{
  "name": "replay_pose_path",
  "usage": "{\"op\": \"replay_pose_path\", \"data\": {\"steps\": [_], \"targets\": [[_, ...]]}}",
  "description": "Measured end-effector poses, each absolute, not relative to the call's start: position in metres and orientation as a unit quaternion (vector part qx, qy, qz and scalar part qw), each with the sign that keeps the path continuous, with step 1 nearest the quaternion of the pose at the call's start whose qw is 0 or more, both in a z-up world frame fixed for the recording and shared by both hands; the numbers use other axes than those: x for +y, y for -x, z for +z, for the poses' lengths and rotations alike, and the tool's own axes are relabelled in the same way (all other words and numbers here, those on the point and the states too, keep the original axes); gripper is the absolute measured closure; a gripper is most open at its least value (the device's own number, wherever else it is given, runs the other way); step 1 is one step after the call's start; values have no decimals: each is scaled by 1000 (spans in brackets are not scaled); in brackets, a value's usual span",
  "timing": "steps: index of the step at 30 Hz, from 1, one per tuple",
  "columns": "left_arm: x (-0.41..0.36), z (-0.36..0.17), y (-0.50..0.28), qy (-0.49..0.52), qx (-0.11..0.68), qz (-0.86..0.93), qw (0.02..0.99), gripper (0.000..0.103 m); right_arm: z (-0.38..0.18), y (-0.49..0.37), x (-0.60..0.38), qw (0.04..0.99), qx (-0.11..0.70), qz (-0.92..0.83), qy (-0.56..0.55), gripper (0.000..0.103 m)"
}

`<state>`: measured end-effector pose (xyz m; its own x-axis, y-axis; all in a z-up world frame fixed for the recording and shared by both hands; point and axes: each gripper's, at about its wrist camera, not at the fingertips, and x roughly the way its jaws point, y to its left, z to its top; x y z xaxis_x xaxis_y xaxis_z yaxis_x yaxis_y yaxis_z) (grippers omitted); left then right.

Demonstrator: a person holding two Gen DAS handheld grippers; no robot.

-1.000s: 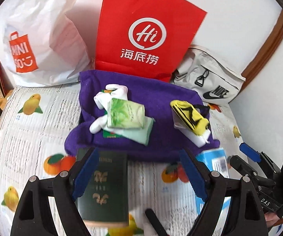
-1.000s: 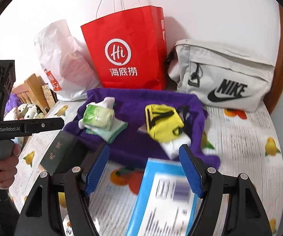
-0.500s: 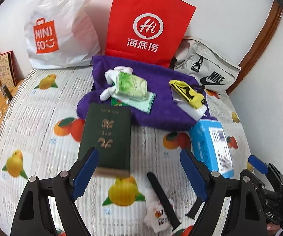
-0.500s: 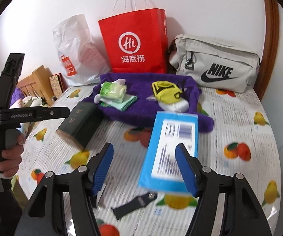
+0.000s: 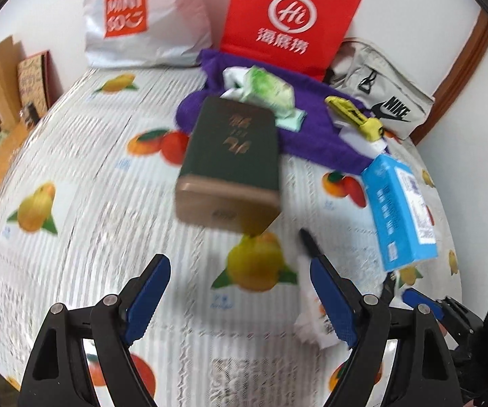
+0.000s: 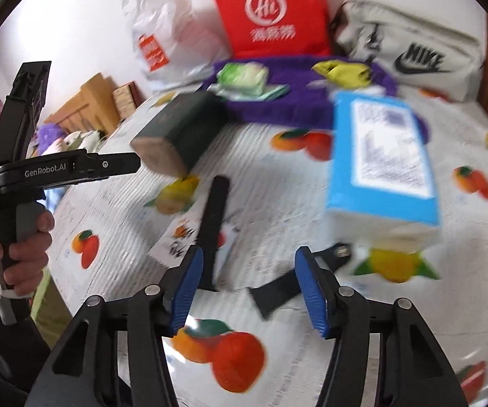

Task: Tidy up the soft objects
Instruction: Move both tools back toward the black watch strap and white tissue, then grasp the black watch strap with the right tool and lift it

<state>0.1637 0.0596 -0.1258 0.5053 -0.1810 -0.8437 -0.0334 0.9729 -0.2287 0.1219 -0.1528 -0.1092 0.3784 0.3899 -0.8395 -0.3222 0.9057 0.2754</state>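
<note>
A purple cloth (image 5: 311, 139) (image 6: 298, 101) lies at the back of the fruit-print table (image 5: 74, 203). On it rest a green tissue pack (image 5: 267, 90) (image 6: 244, 76) with white socks, and a yellow-black pouch (image 5: 354, 117) (image 6: 340, 71). My left gripper (image 5: 237, 300) is open and empty, low over the table, well short of the cloth. My right gripper (image 6: 247, 288) is open and empty, above a black strap (image 6: 211, 227).
A dark green book (image 5: 234, 162) (image 6: 179, 132) and a blue box (image 5: 400, 203) (image 6: 383, 159) lie in front of the cloth. A red paper bag (image 5: 288, 17), a white Miniso bag (image 5: 142, 20) and a grey Nike bag (image 5: 383, 101) stand at the wall. A small white packet (image 6: 189, 240) lies under the strap.
Both grippers have pulled back and down from the purple cloth toward the table's front. Both stay open and empty. Nothing on the table has moved.
</note>
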Motion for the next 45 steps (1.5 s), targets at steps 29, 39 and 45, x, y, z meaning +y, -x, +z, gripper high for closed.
{"op": "replay_pose_path", "data": {"steps": [29,39,45], "targets": [[99,-166,-147,164,509,-54,843,20,-146,-166,-99,795,557,239,-16,73],[102,-165,-143,165,510,-50,843,20,-139,-168,-82,811,525,258,22,83],[98,-164,-142,158,511,-50,843,20,-113,-153,-92,829,500,249,23,83]]}}
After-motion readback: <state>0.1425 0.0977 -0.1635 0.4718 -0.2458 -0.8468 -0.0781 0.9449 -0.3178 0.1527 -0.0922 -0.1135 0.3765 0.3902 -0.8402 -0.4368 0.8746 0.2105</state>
